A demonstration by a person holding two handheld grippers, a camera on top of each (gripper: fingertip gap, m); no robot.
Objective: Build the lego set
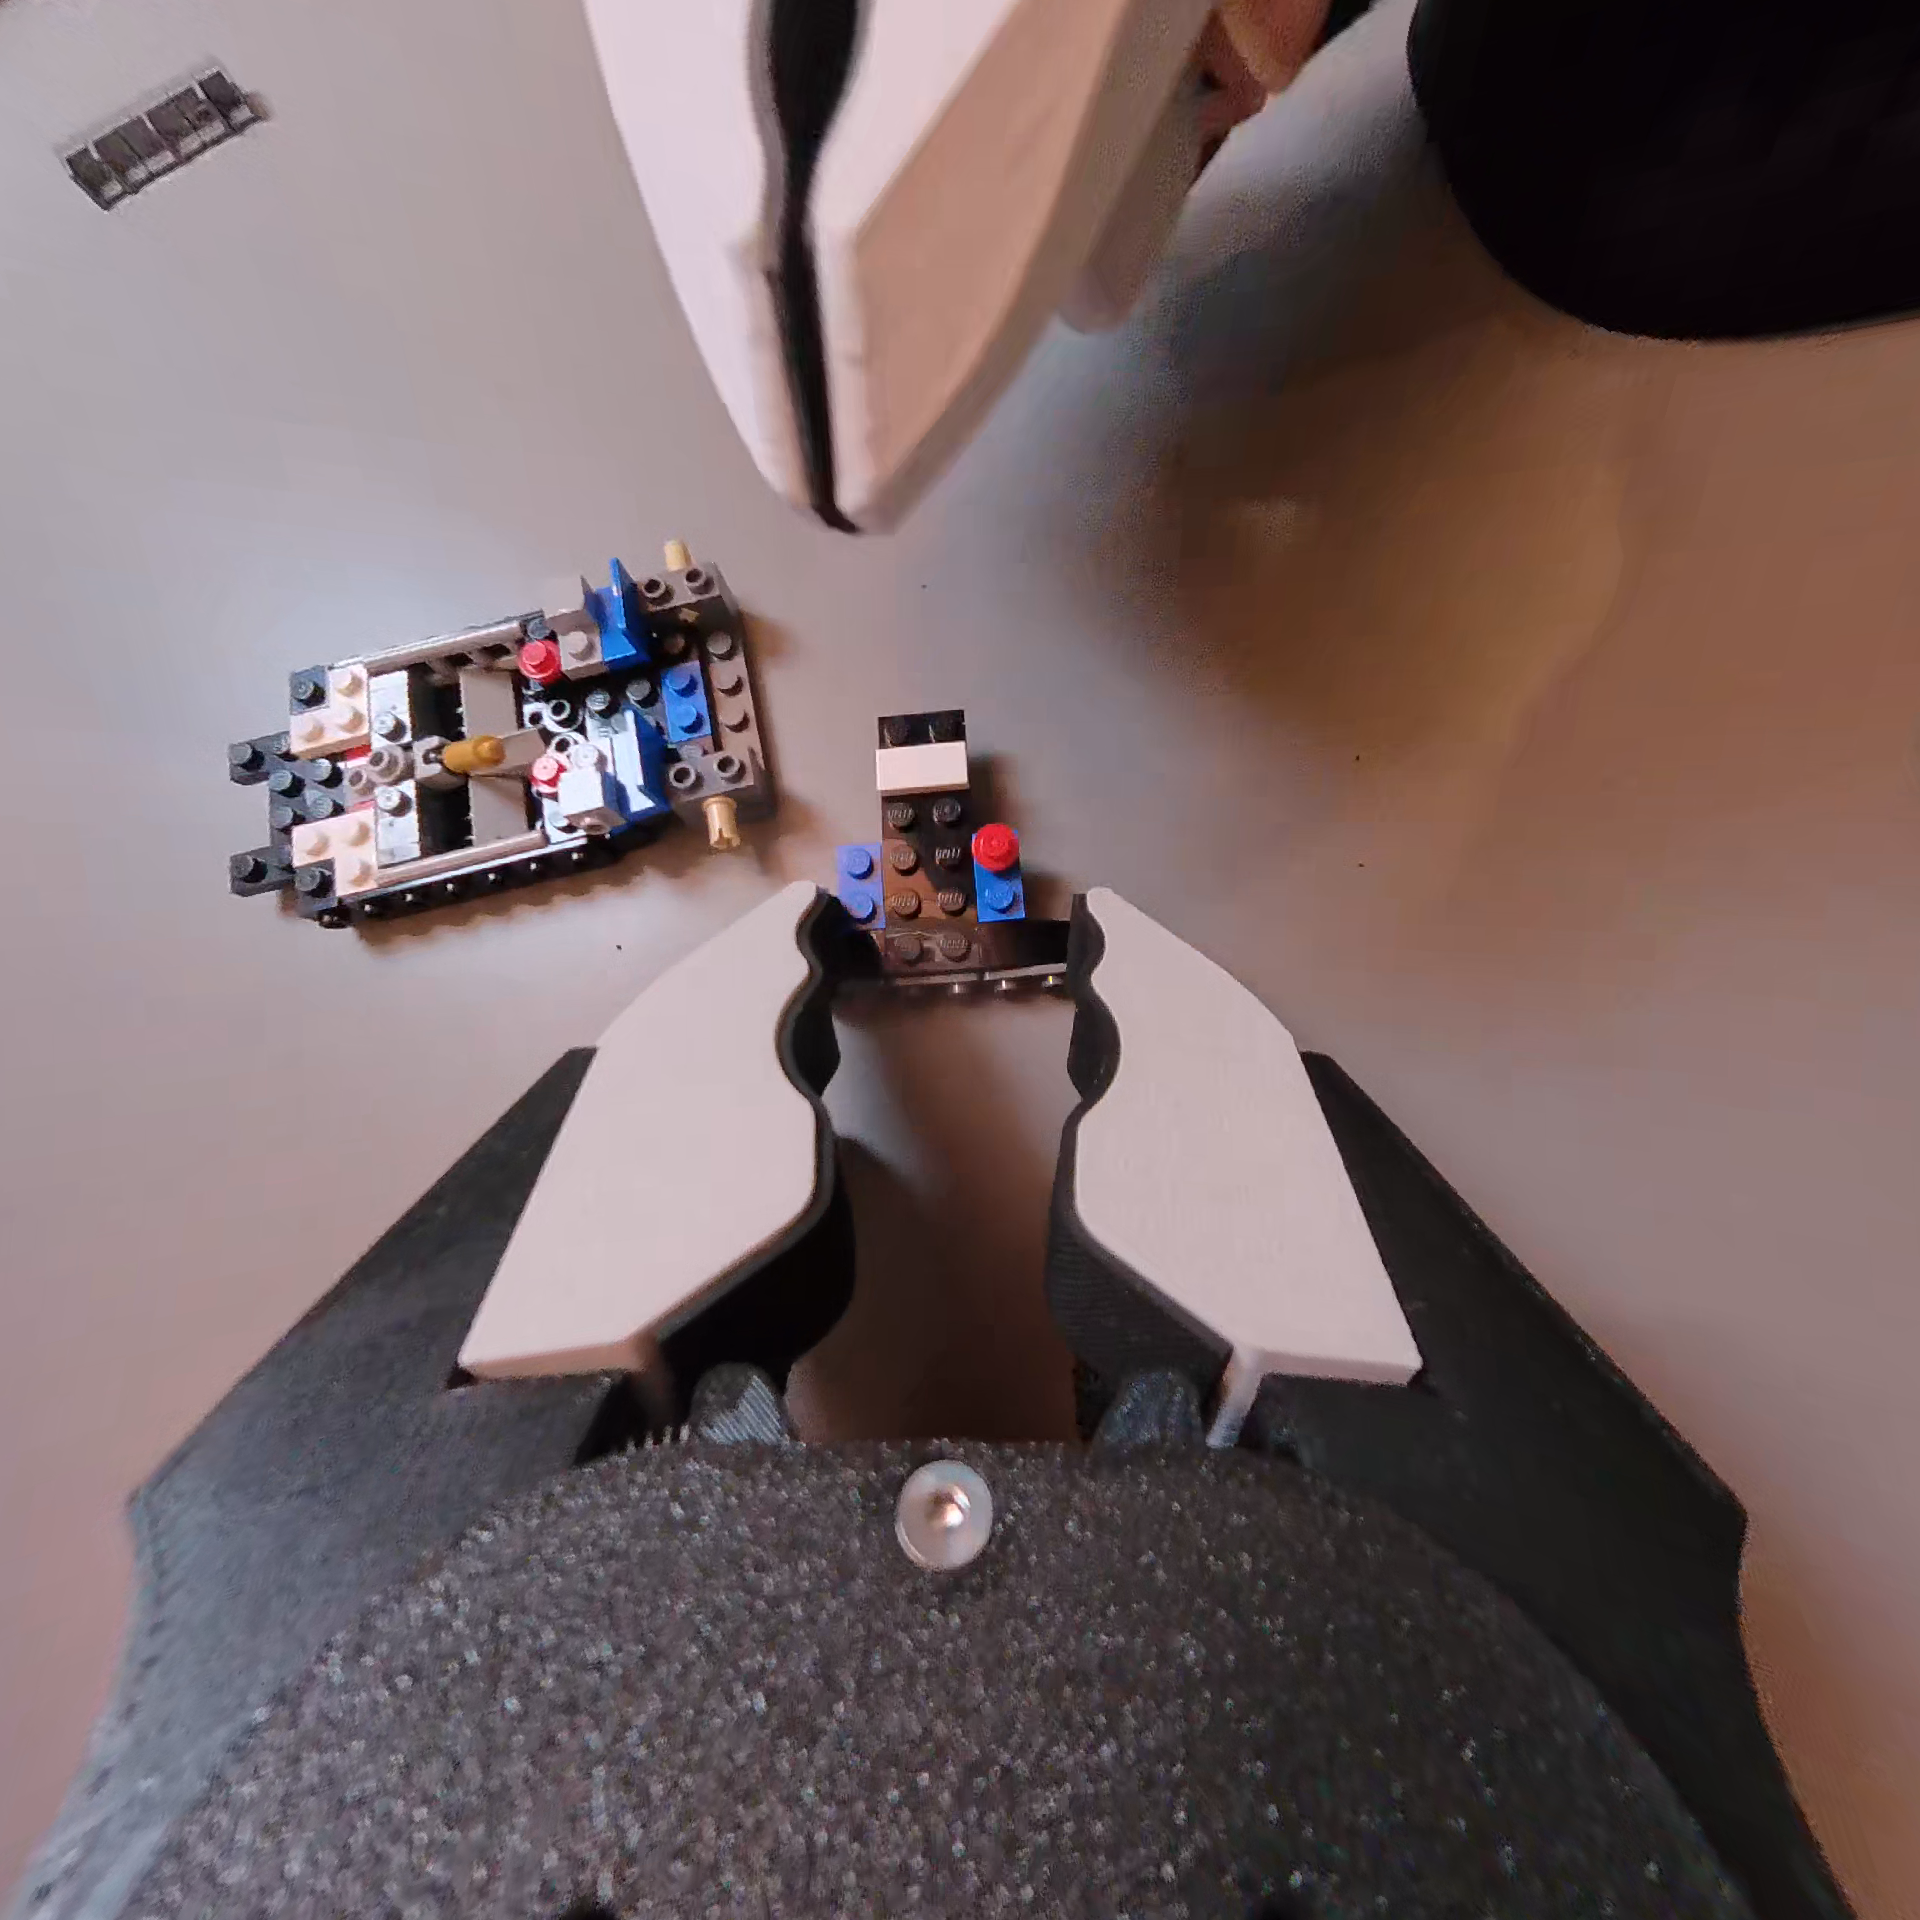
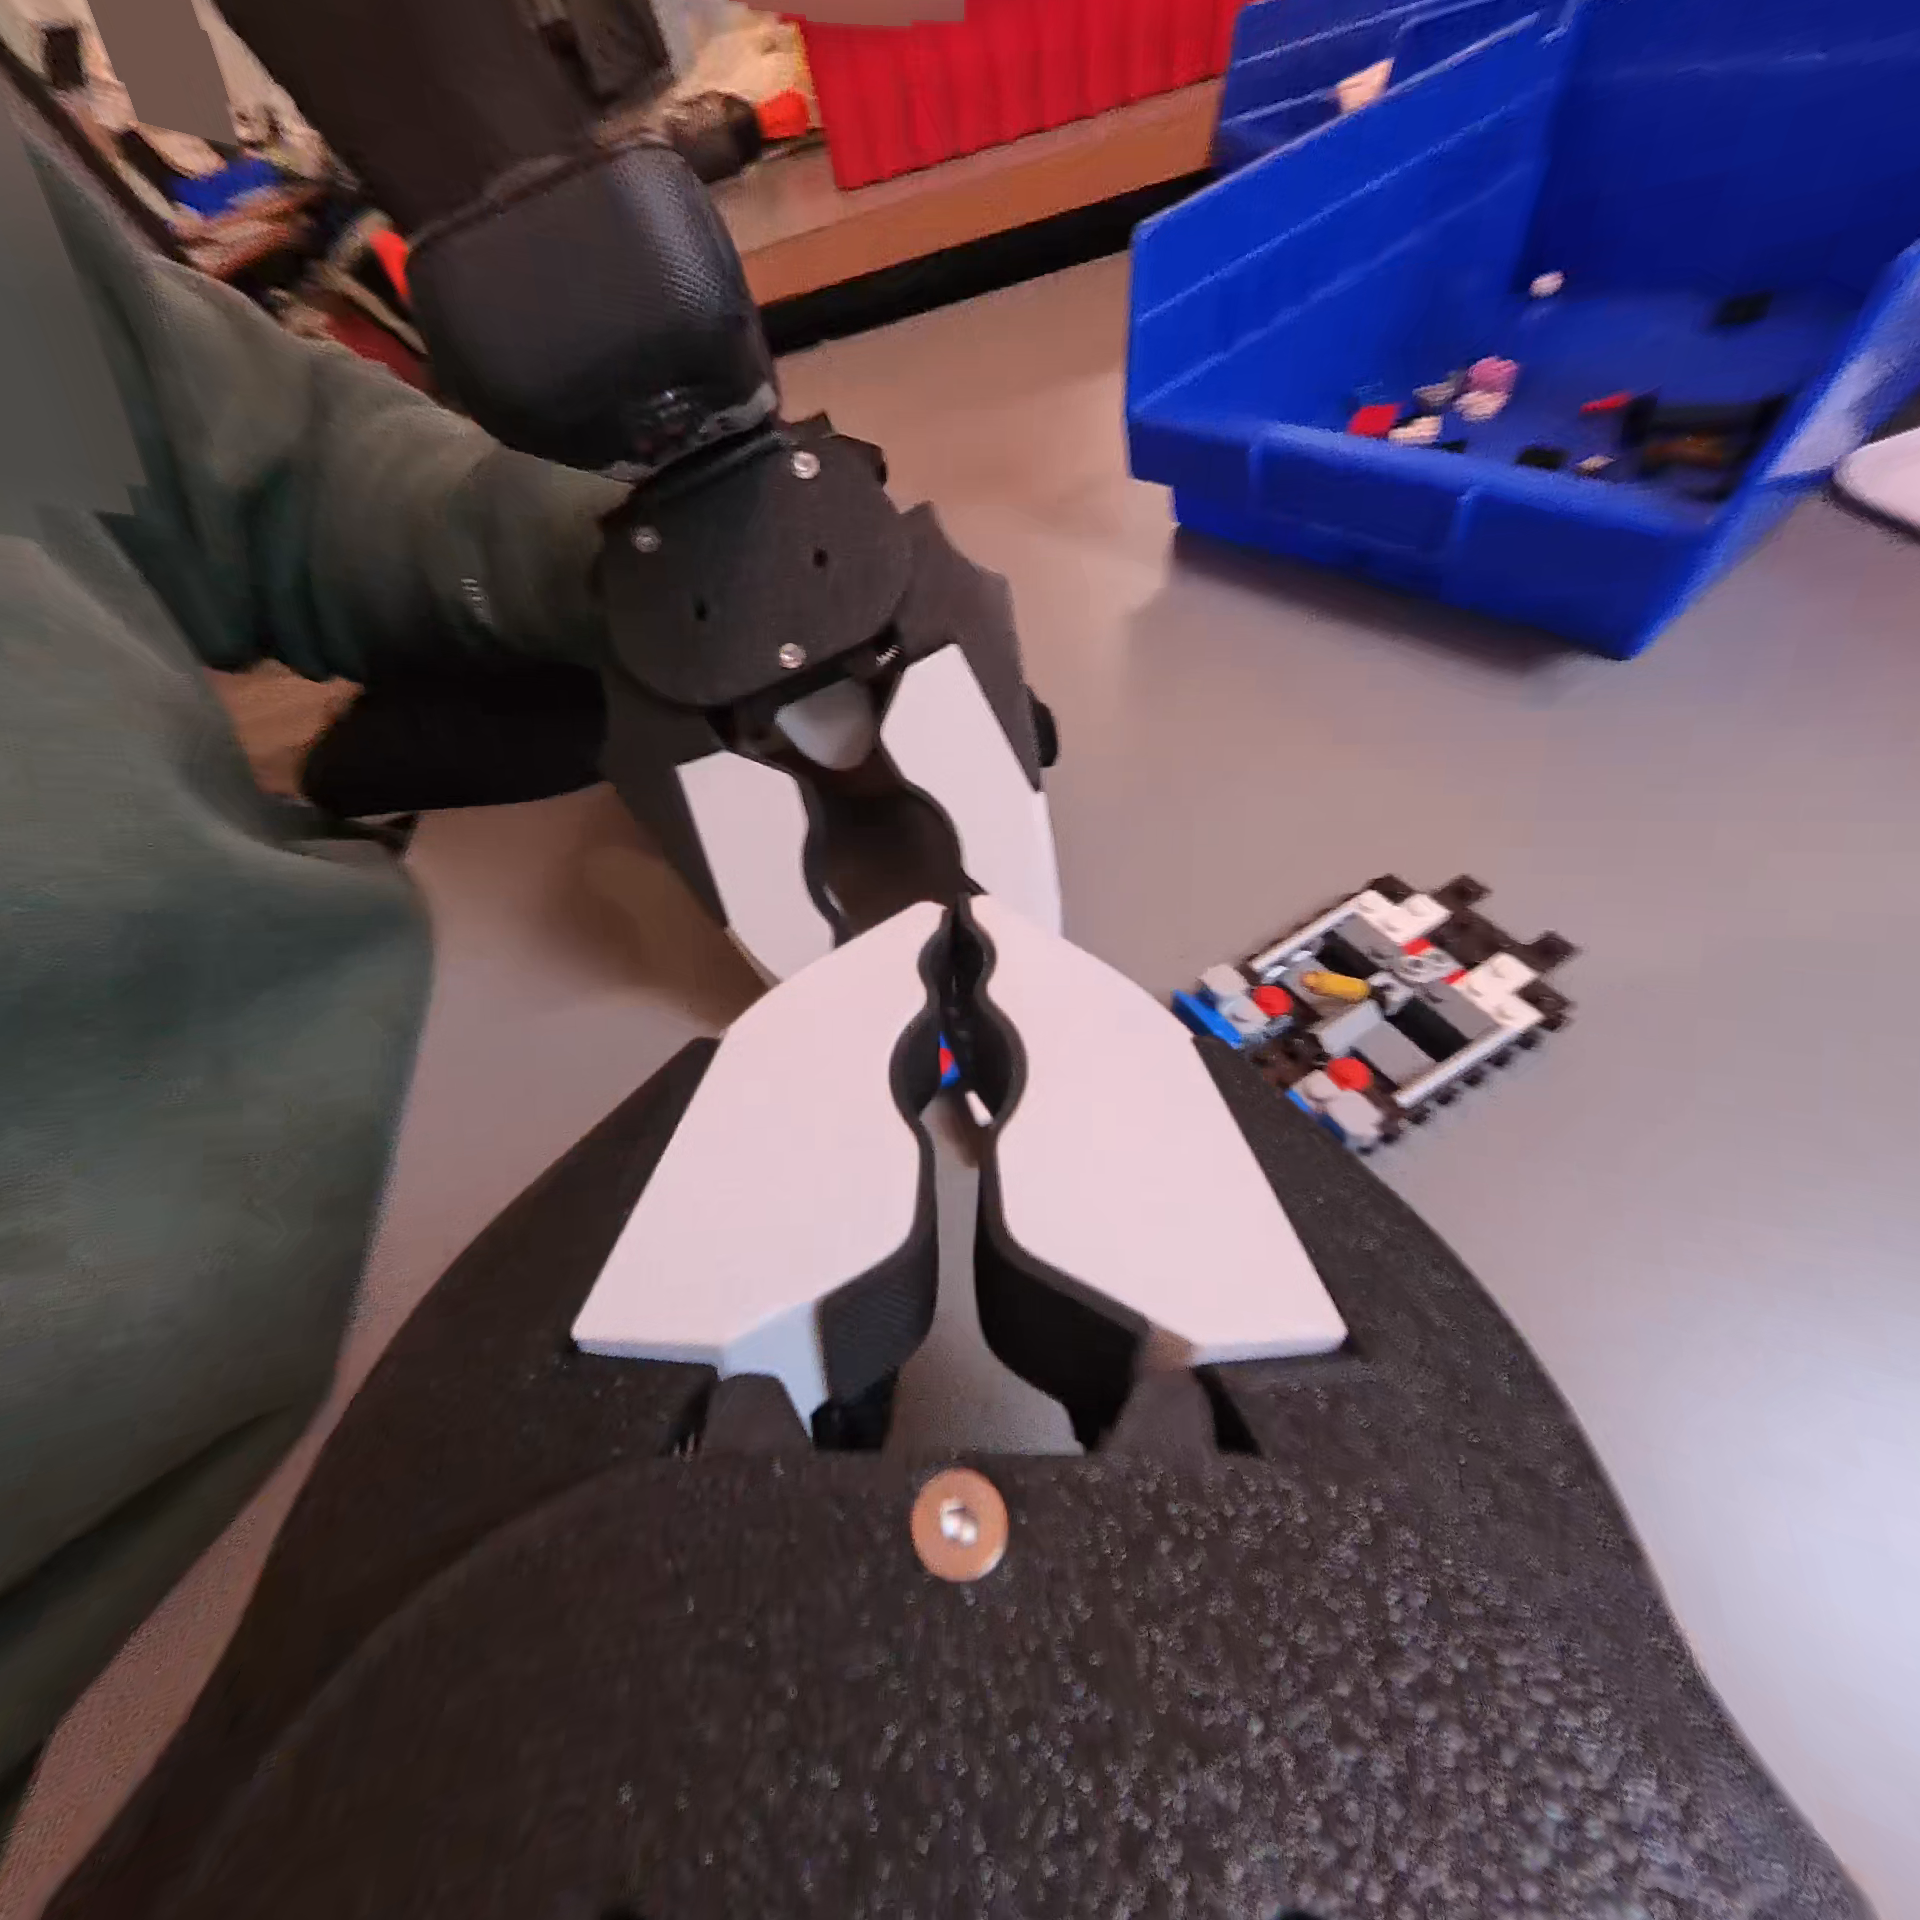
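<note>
In the left wrist view my left gripper (image 1: 951, 935) is closed on the near end of a small black brick assembly (image 1: 940, 862), which carries two blue bricks, a red stud and a white tile and sits on the grey table (image 1: 1455, 935). Both pads press on its wide black base plate. My right gripper (image 2: 956, 925) is shut, and nothing shows between its pads. In the left wrist view it (image 1: 836, 499) hovers above the table just beyond the small assembly. A larger brick model (image 1: 499, 748) lies to the left; it also shows in the right wrist view (image 2: 1371, 1008).
A blue bin (image 2: 1351, 540) with several loose pieces stands at the far right, more blue bins behind it. A person's green sleeve (image 2: 208, 727) fills the left. A dark strip (image 1: 161, 145) lies on the table at the far left. A black object (image 1: 1683, 156) sits at the upper right. Some 7 cm of space lies between my two pairs of fingers. The black object (image 1: 1683, 156) lies around 15 cm away from my left fingertips.
</note>
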